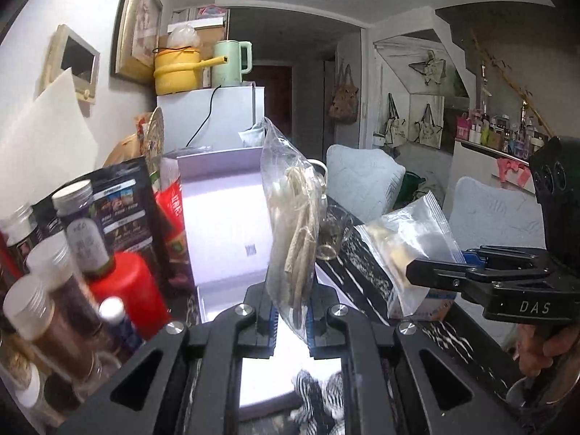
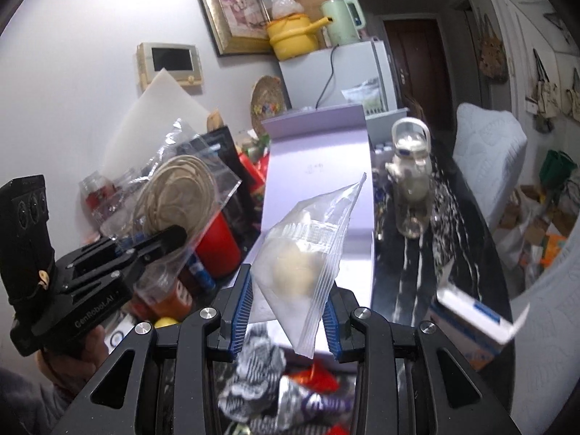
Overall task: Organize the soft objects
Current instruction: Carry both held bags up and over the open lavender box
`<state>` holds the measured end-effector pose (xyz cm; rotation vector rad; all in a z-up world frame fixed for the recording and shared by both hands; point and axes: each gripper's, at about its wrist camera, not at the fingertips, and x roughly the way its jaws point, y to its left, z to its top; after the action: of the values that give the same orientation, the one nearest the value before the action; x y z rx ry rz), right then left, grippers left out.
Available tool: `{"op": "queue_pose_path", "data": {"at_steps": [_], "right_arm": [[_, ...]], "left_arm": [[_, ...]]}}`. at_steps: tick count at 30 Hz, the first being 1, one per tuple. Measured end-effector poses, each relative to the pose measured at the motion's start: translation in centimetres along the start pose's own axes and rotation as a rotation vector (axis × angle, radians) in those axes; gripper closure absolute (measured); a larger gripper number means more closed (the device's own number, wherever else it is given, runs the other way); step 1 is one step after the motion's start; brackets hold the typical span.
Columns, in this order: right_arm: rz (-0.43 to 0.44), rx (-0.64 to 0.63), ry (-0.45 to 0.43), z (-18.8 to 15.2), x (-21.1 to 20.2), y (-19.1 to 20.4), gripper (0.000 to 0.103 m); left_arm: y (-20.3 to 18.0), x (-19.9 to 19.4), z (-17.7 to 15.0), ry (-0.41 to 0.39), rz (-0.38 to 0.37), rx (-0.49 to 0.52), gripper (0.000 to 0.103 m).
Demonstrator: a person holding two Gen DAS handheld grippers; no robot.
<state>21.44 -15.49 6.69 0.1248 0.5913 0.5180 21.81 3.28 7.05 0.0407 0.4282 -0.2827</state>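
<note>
Above the lilac box (image 2: 319, 166), the left claw (image 1: 291, 320) grips a rope bag (image 1: 293, 224) and the right claw (image 2: 286, 320) a dough bag (image 2: 304, 253); neither is stowed yet, and striped cloth (image 2: 253, 373) waits on the counter (image 2: 449, 224).

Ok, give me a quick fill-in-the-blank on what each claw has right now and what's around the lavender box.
1. The left claw grips a clear bag of coiled ____.
2. The right claw grips a zip bag with a pale, round ____ inside.
3. The lavender box lies in front of the white ____.
4. On the fridge, a green kettle stands beside a ____ pot.

Missing words: rope; lump; fridge; yellow
</note>
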Motion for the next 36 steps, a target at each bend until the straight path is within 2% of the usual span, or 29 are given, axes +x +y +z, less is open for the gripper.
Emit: {"op": "queue_pose_path", "data": {"at_steps": [7, 11, 16, 30, 36], "right_arm": [[0.008, 0.000, -0.049, 2.7, 1.9, -0.8, 0.068], [0.001, -0.003, -0.046, 3.9, 3.5, -1.2, 0.068], [-0.006, 0.005, -0.028, 4.6, 5.8, -1.9, 0.068], [-0.008, 0.038, 0.100, 3.0, 11.9, -4.2, 0.068], [-0.016, 0.059, 0.133, 2.4, 13.6, -5.0, 0.068]], "left_arm": [[0.3, 3.6, 0.9, 0.024, -0.012, 0.007, 0.091], [1.1, 6.0, 1.0, 0.057, -0.018, -0.019, 0.091], [2.0, 8.3, 1.1, 0.085, 0.009, -0.025, 0.091], [4.3, 14.6, -1.8, 0.246, 0.065, -0.051, 0.091], [4.0, 16.0, -2.8, 0.277, 0.108, -0.027, 0.091]]}}
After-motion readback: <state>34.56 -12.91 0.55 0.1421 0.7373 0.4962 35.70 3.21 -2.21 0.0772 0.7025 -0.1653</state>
